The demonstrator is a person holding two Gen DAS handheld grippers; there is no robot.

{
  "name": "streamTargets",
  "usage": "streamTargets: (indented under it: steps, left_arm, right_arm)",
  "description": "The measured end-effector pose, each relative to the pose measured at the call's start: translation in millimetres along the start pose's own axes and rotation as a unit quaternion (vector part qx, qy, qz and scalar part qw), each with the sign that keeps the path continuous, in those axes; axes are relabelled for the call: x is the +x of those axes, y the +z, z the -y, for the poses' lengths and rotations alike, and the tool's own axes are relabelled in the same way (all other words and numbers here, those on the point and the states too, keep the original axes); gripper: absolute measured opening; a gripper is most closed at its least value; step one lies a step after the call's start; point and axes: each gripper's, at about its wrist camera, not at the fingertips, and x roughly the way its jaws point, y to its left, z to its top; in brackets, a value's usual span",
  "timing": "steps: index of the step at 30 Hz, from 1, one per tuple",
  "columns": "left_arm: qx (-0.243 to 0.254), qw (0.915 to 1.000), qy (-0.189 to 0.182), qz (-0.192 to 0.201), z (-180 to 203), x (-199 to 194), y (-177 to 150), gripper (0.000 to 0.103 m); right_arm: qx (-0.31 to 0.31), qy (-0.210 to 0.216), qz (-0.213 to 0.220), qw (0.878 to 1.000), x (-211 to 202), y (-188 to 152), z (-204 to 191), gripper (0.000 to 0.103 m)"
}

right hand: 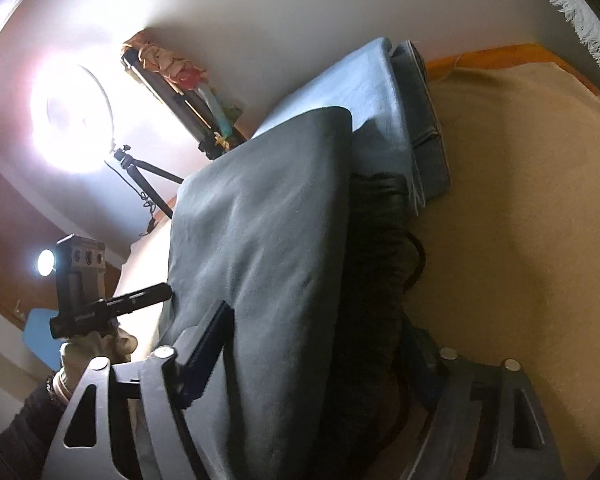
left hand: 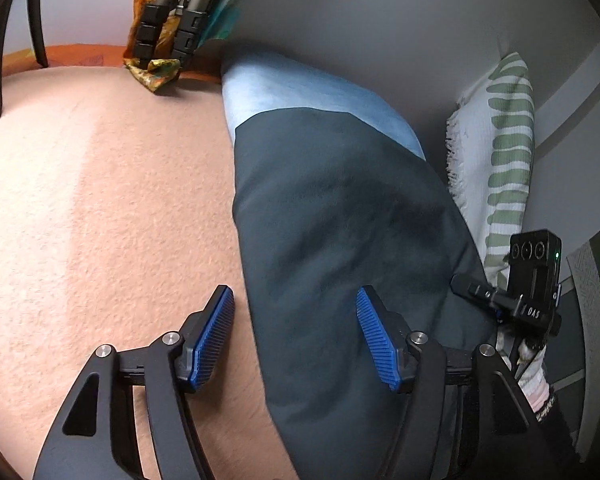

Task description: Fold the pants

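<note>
Left gripper: jaws spread, blue ribbed pads clear of any cloth, nothing pinched. The left pad hangs over the bare peach blanket; the right pad sits over the dark pants. So the left long edge of the pants runs up between the two jaws, closer to the left pad. Whether the right pad touches the fabric I cannot tell.

Right gripper: jaws apart, straddling the near end of the pants. Left finger lies against the grey-blue top surface of the folded pants; the right finger is in deep shadow beside a dark, fuzzy-looking layer under or beside the top fold. Pads do not visibly squeeze the cloth, though the shadow hides the right side, so contact there is unclear.

Pants: folded into a long dark strip, lying on the blanket and running away from both cameras. Far end overlaps a light blue folded garment, which in the right wrist view rests on a folded pair of jeans.

Further out: a white cushion with green stripes stands against the wall right of the pants. In the left wrist view the other handheld unit shows at right, held by a gloved hand. Folded tripod legs wrapped in patterned cloth lean at the wall. A ring light on a stand glares in the right wrist view.
</note>
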Motion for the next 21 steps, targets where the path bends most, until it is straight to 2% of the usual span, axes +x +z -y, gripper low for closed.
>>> streamTargets:
  steps: [5, 7, 9, 10, 14, 17, 21]
  left_arm:
    - [-0.027, 0.9995, -0.013, 0.007, 1.0, 3.0, 1.0, 0.063]
    - [-0.025, 0.9996, -0.011, 0.009, 4.6, 4.3, 0.0, 0.06]
    - [-0.02, 0.9997, -0.012, 0.004, 8.2, 8.1, -1.9, 0.045]
    - [-0.015, 0.9999, -0.001, 0.004, 11.4, 10.7, -4.1, 0.037]
    - [-0.012, 0.9997, 0.01, 0.02, 15.4, 8.6, -5.3, 0.016]
    - [-0.009, 0.9993, 0.011, 0.034, 17.7, 1.5, -4.6, 0.01]
    - [0.009, 0.9986, 0.015, 0.05, 25.8, -9.3, -3.0, 0.009]
  right_arm:
    - [0.001, -0.008, 0.0, 1.0, -6.8, -2.0, -2.6, 0.057]
    - [-0.001, -0.011, 0.006, 1.0, -12.8, -2.3, -7.3, 0.046]
    - [-0.004, -0.014, 0.011, 1.0, -17.6, -2.1, -13.4, 0.04]
    - [-0.006, -0.016, 0.013, 1.0, -19.3, -2.4, -15.3, 0.038]
    - [-0.015, -0.033, 0.017, 0.999, -22.3, -3.2, -24.3, 0.034]
    - [-0.025, -0.043, 0.023, 0.998, -26.1, -3.6, -32.1, 0.031]
    - [-0.036, -0.048, 0.029, 0.998, -32.8, -4.8, -40.9, 0.028]
